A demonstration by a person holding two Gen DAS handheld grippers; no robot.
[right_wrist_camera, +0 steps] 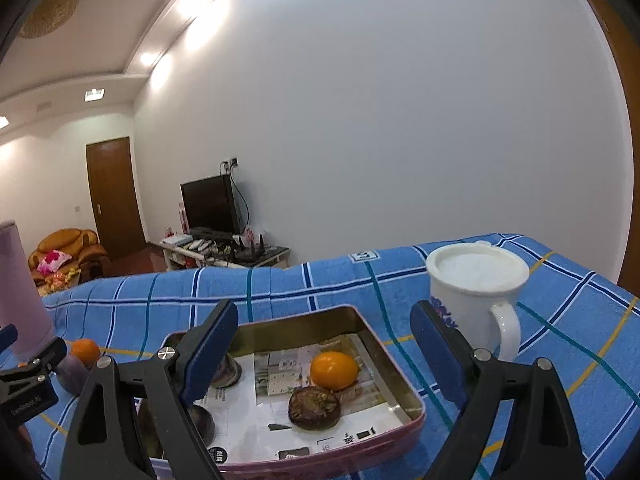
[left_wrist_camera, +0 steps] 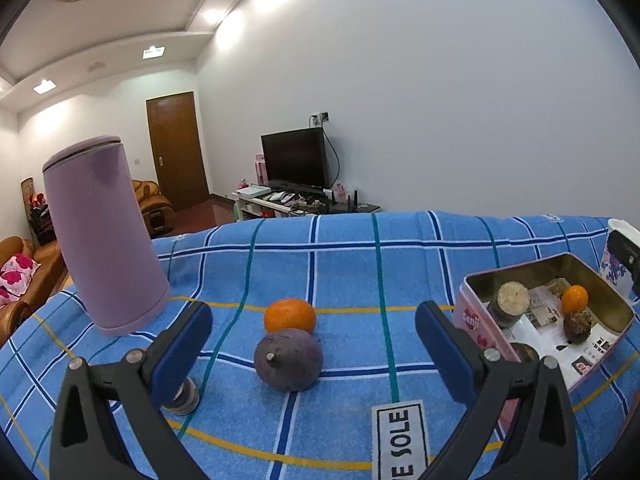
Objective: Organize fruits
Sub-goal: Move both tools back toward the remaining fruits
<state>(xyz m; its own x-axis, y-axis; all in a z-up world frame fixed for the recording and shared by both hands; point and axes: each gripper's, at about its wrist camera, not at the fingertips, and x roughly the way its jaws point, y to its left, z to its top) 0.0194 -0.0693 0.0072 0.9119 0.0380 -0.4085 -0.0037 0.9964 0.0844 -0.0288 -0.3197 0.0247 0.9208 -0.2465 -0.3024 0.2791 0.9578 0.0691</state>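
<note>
On the blue checked cloth over the surface (left_wrist_camera: 400,264), between the wide-spread blue pads of the left gripper (left_wrist_camera: 314,354): a purple passion fruit (left_wrist_camera: 288,360), stem nub facing the camera, with an orange tangerine (left_wrist_camera: 290,315) just behind and touching or nearly touching it. Released and empty, jaws wide, framing the purple fruit but not yet around it. Off to the left, a tall lilac flask (left_wrist_camera: 104,236), tilted by the lens; under the left pad, a small dark round thing, too hidden to name

Over to the right, the pink tin (right_wrist_camera: 404,368), lid off, lined with printed paper. Already inside: a small orange fruit (right_wrist_camera: 334,370), a brown wrinkled fruit (right_wrist_camera: 314,402) touching its near side, plus two dark rounded items by the left wall, partly hidden. Poised above the tin, the right gripper (right_wrist_camera: 324,354), likewise released and holding nothing. Behind the tin, a white lidded mug (right_wrist_camera: 476,292)

Likely step in hand: approach to the purple fruit for a pick, sorting seemingly partway with two fruits outside the tin. Next move, by this reading: ease forward and down until both pads flank the fruit's widest part, clamp gently, lift clear of the tangerine. Risk worth noting: round fruit rolling off a pad, or the tangerine nudged away
</note>
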